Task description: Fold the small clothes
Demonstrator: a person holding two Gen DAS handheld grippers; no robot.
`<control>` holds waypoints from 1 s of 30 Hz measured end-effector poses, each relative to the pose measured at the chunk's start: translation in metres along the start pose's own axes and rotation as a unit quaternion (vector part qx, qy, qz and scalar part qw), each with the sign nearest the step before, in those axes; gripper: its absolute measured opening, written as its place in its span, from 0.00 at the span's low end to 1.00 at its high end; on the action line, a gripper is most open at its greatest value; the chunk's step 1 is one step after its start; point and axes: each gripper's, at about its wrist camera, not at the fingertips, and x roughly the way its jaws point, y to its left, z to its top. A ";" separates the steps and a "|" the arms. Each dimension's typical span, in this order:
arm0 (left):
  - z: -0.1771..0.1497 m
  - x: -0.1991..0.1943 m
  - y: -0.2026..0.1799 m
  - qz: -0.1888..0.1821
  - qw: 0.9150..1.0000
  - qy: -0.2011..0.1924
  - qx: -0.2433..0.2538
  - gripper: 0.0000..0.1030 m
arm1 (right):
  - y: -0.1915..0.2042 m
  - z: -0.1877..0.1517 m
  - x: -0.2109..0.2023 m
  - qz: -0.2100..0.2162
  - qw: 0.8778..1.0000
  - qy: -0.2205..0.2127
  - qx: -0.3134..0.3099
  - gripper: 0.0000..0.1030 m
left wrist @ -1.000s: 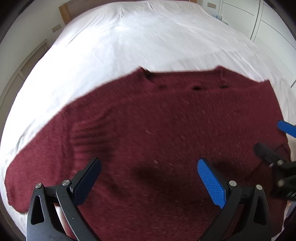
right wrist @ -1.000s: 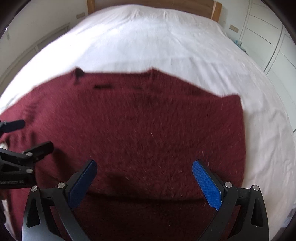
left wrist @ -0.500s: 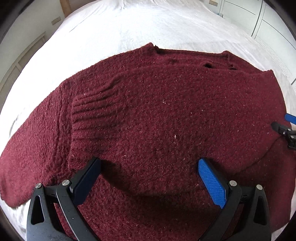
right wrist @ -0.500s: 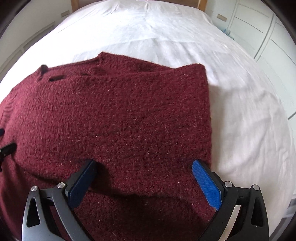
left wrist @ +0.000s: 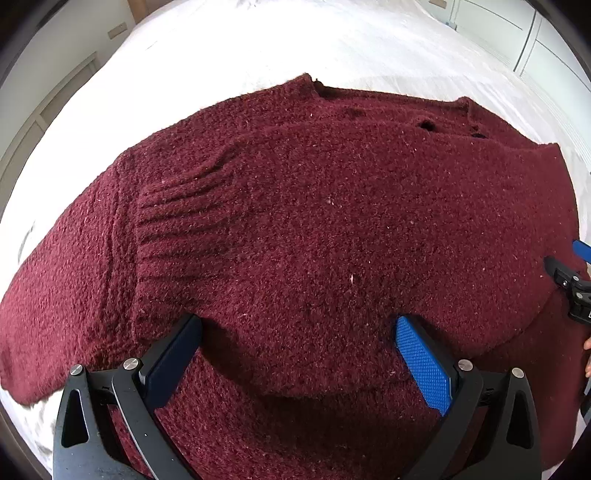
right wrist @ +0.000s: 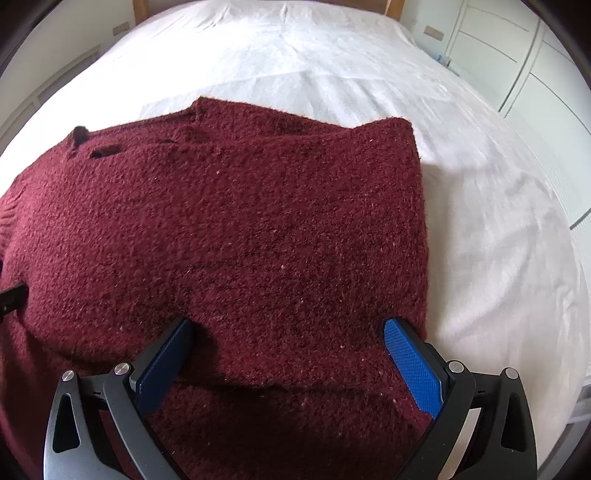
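Burgundy knitted sweater lies spread on the white bed, neckline toward twelve o'clock. Left gripper and right gripper hover over its six-o'clock edge, jaws wide apart, holding nothing.

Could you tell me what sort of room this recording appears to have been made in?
Most likely a bedroom. A dark red knitted sweater lies spread on a bed with a white sheet, a wooden headboard shows at its far end, and white panelled wardrobe doors stand to the right.
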 end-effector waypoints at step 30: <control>-0.047 -0.098 0.270 0.099 0.937 -0.027 -0.333 0.99 | 0.001 -0.033 -0.097 -0.026 0.999 -0.001 0.018 1.00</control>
